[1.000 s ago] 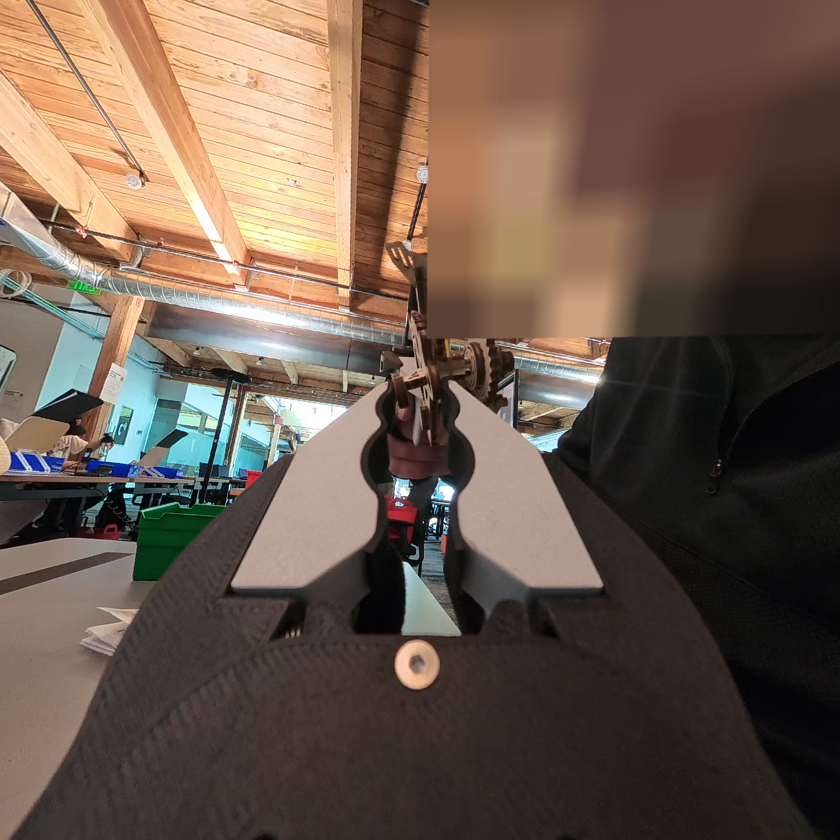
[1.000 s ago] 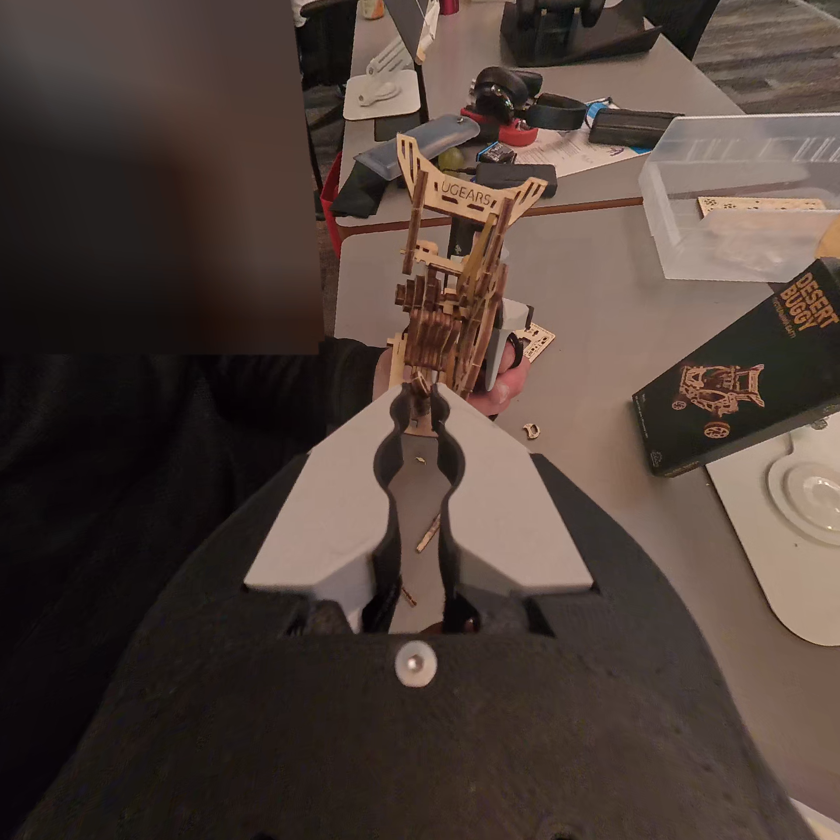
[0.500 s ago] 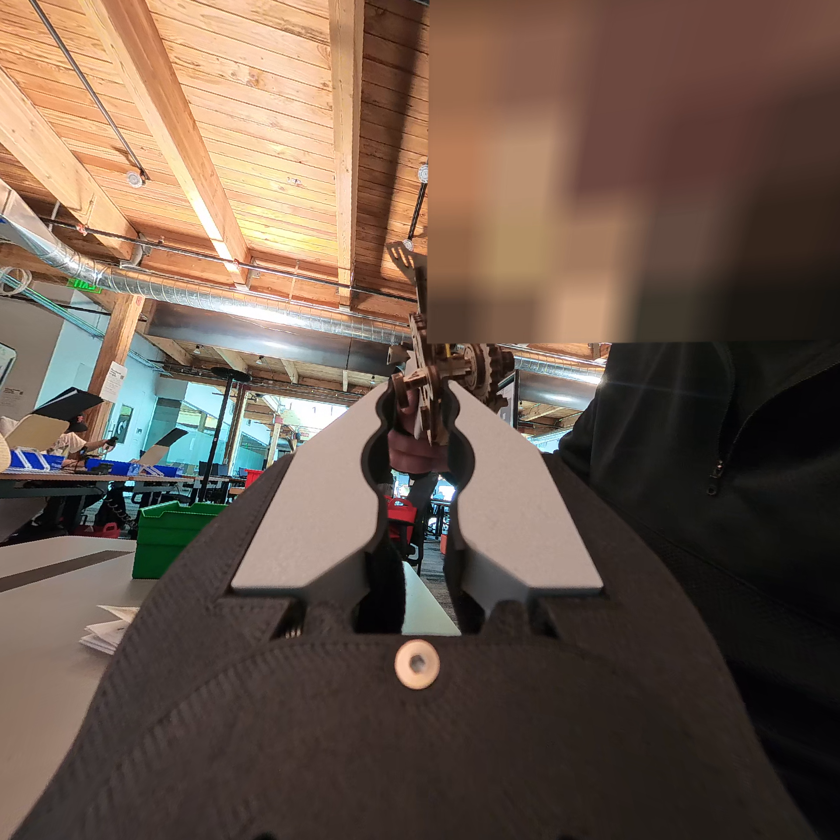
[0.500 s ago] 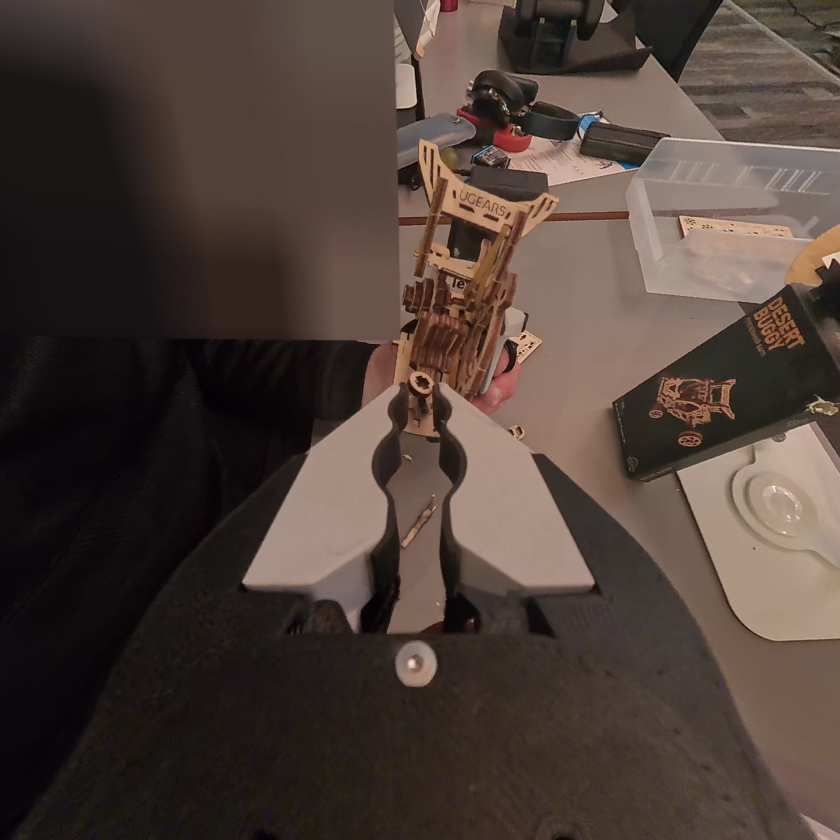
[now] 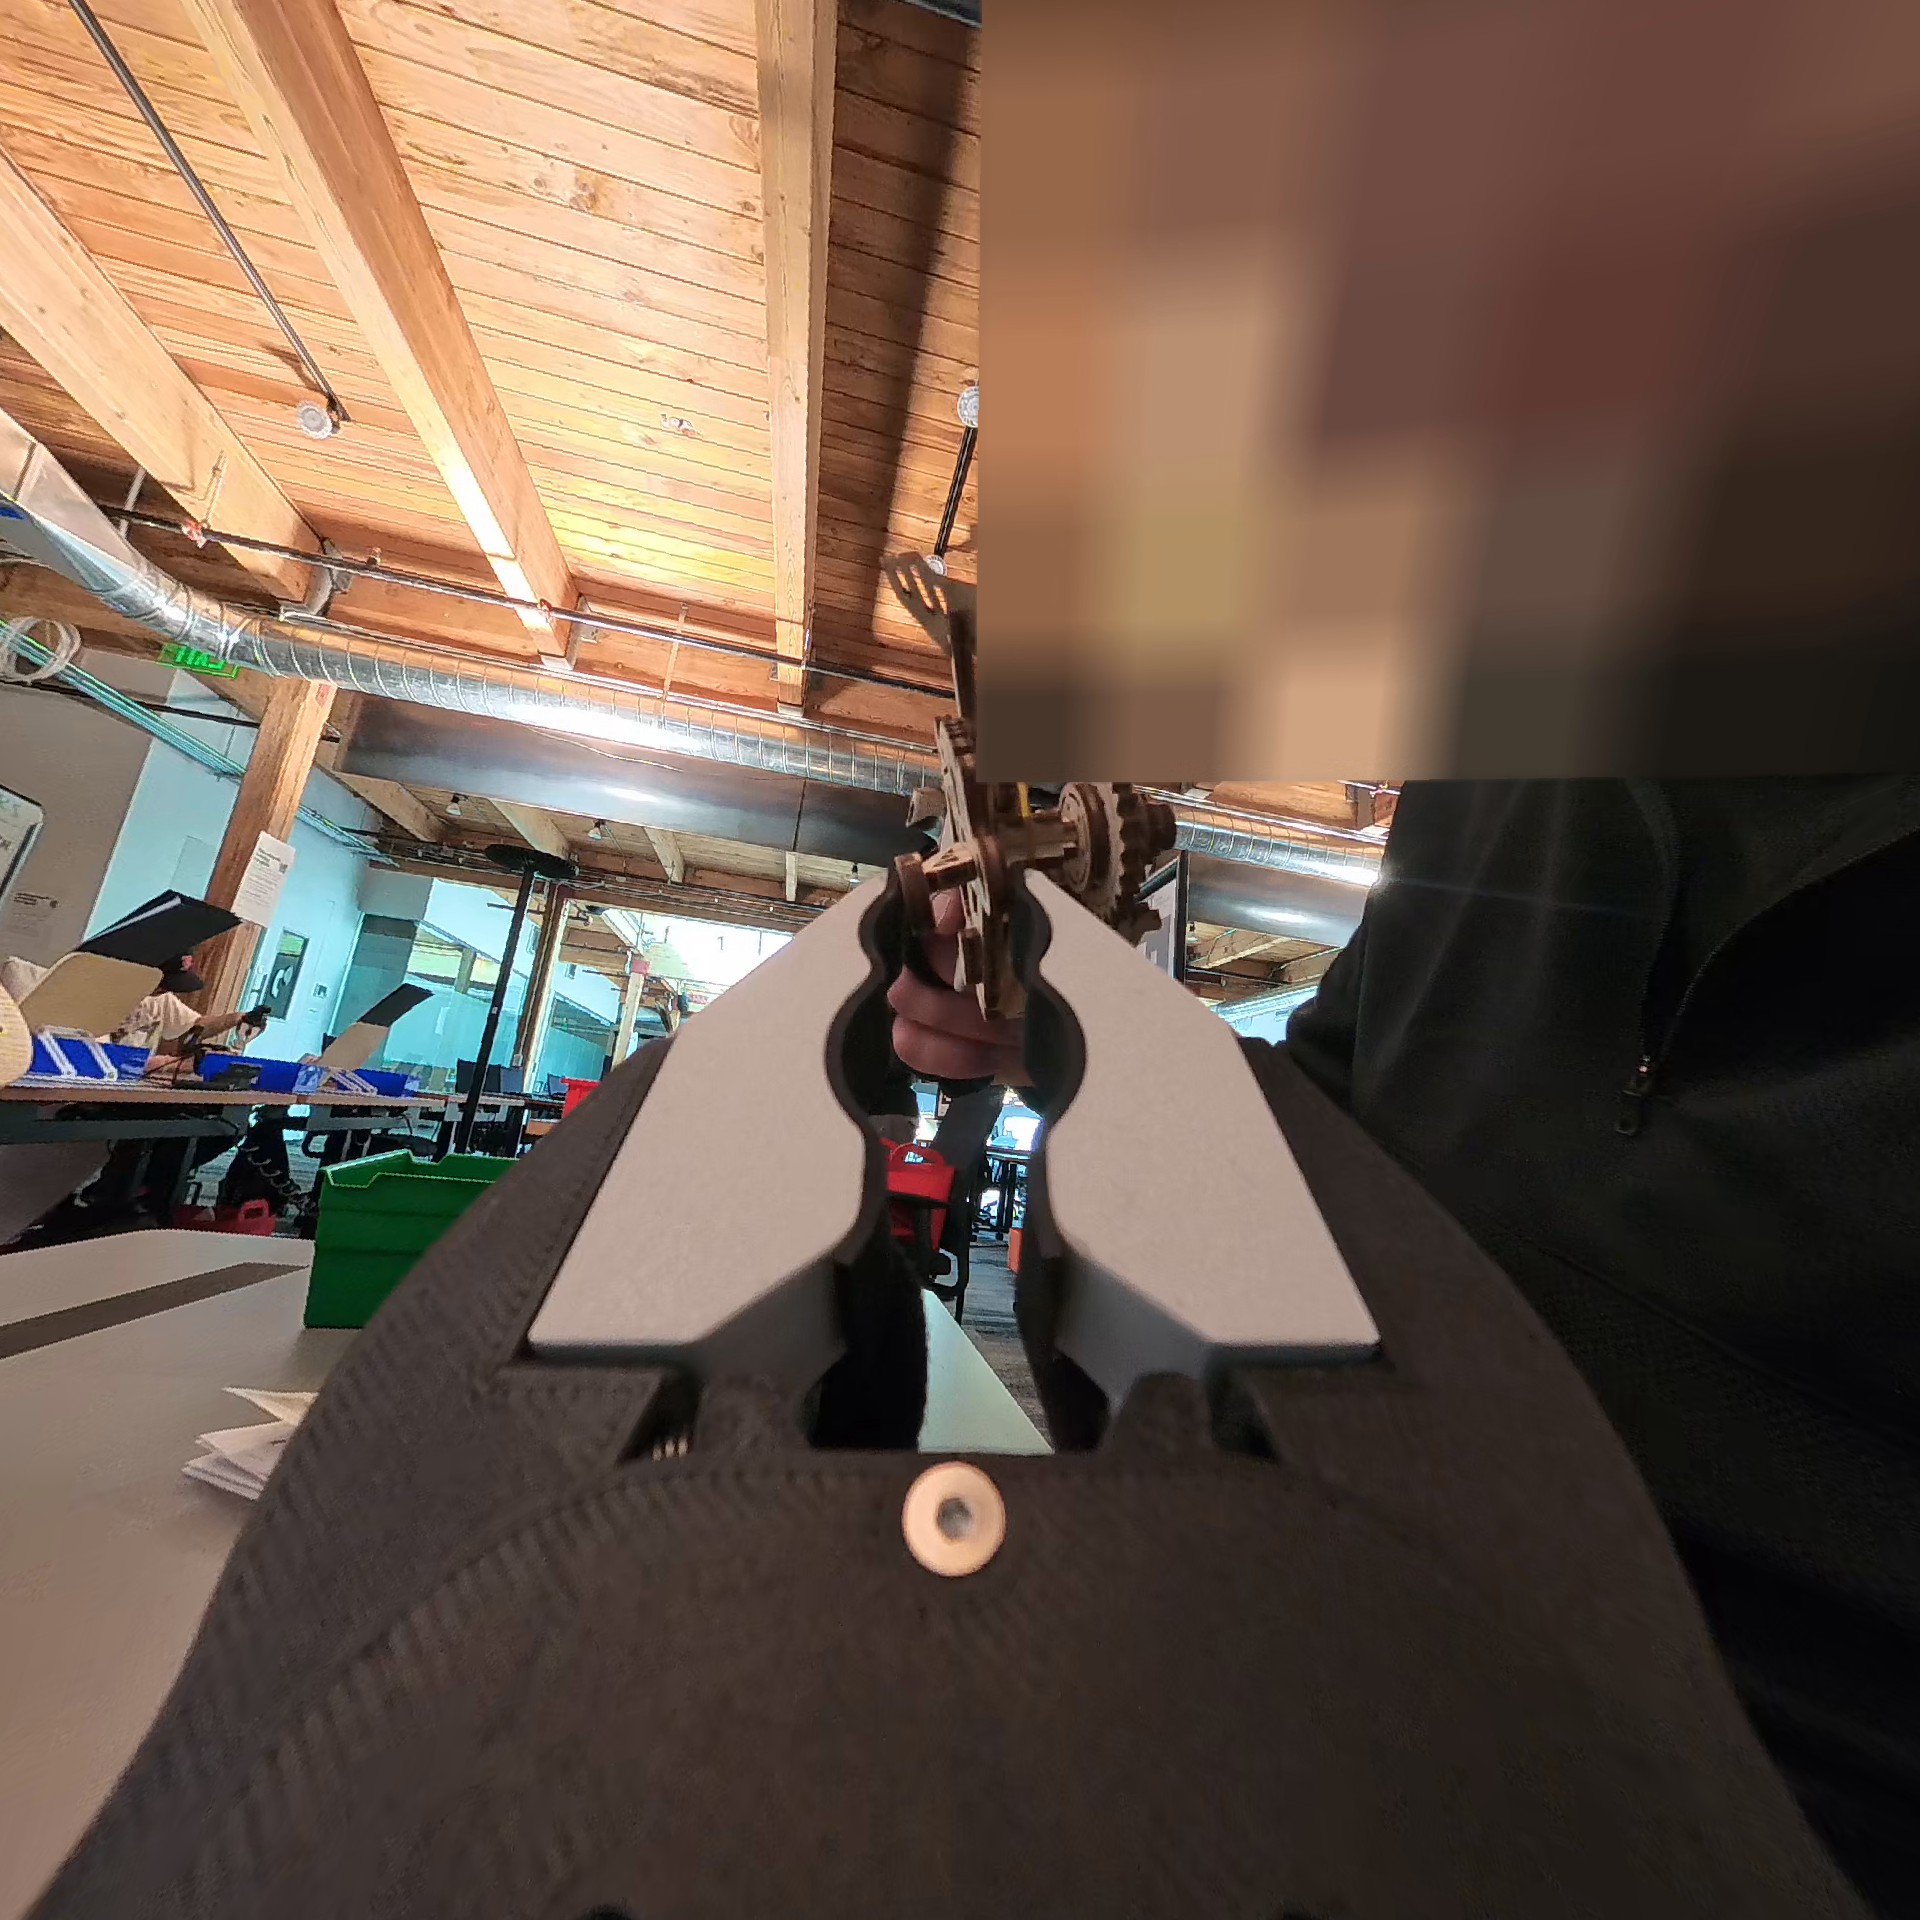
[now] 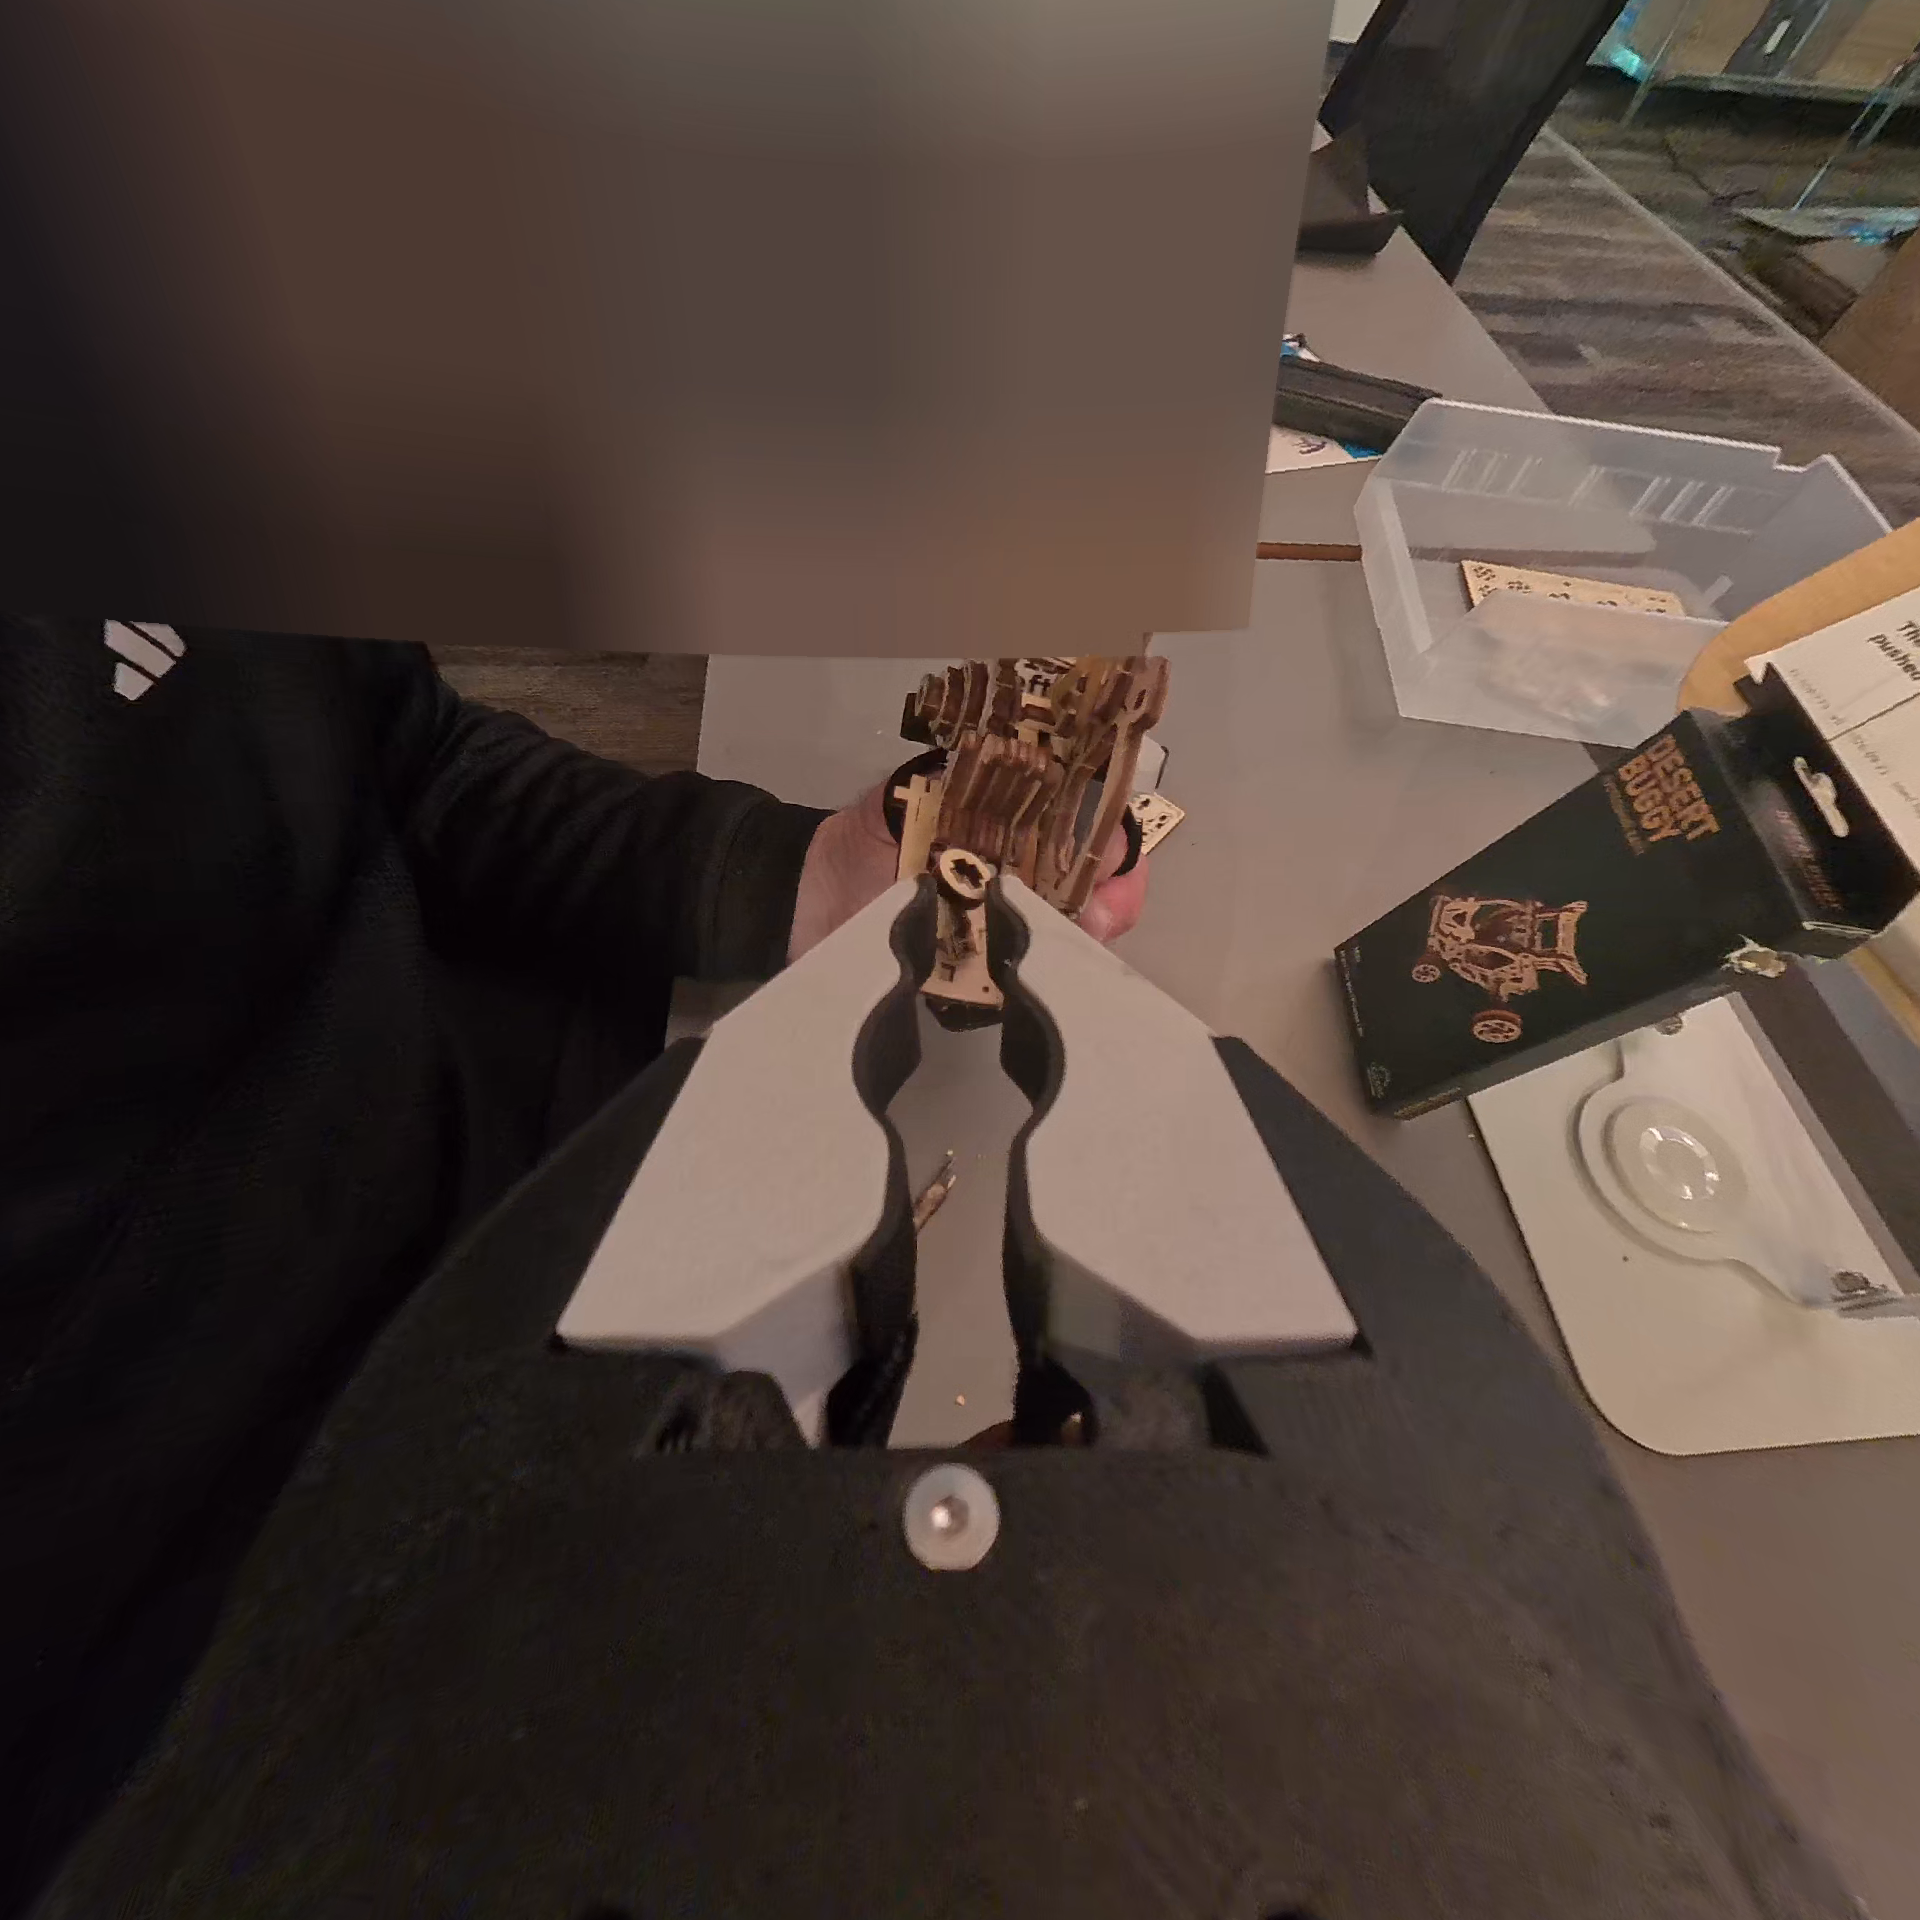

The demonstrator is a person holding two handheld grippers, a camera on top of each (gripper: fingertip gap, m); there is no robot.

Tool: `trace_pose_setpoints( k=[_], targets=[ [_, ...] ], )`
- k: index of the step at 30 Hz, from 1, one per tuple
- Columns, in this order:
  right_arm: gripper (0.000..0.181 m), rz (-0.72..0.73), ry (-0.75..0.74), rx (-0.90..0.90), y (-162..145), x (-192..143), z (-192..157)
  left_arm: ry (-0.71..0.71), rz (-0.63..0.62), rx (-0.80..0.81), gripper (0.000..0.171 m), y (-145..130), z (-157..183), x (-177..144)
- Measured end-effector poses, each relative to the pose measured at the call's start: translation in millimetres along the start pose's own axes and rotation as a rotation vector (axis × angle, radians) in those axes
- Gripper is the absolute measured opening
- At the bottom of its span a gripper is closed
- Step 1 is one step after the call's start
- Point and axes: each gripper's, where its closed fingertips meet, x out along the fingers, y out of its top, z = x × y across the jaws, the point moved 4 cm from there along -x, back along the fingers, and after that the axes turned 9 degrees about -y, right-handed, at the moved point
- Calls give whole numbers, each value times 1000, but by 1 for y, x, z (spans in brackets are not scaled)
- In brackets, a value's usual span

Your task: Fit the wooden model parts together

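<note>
Above the grey counter [image 6: 1299, 935], held up in the air close to the person's dark-clad chest, the tan laser-cut wooden model [image 6: 1023, 769] sits between both tools. The left tool [image 5: 961, 894] is clamped on the model's thin frame plate near a small toothed gear cluster [image 5: 1107, 847]; the right tool [image 6: 961, 883] is closed on a small round wooden hub piece with a notched centre hole [image 6: 961, 871], whose pale stem hangs down into the gap behind the tips. A bare hand [image 6: 862, 873] shows just behind the model in the right wrist view.

The step in hand looks like seating that hub piece into the model — judging by how it meets the darker stacked parts. To do it well, keep the left tool rigid as the anvil and push with the right straight along the stem's axis, not sideways; thin plywood tabs likely snap under a twist. Line up the notch before pressing, and press in small increments. Whether the piece is already partly seated I cannot tell, since the joint is hidden.

Well apart on the counter lie a black printed carton [image 6: 1558, 925], a clear plastic bin [image 6: 1621, 582] and a loose wooden sliver [image 6: 935, 1190].
</note>
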Motion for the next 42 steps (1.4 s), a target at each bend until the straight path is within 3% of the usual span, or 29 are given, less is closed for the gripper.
trace_pose_setpoints(
  k=[22,42],
  targets=[
    [5,84,-164,-74,-9,1,-5,-3,15,-12,16,-1,-1,0],
    [5,83,-253,-4,-7,2,-8,-3,2,-1,17,-1,0,1]
  ],
)
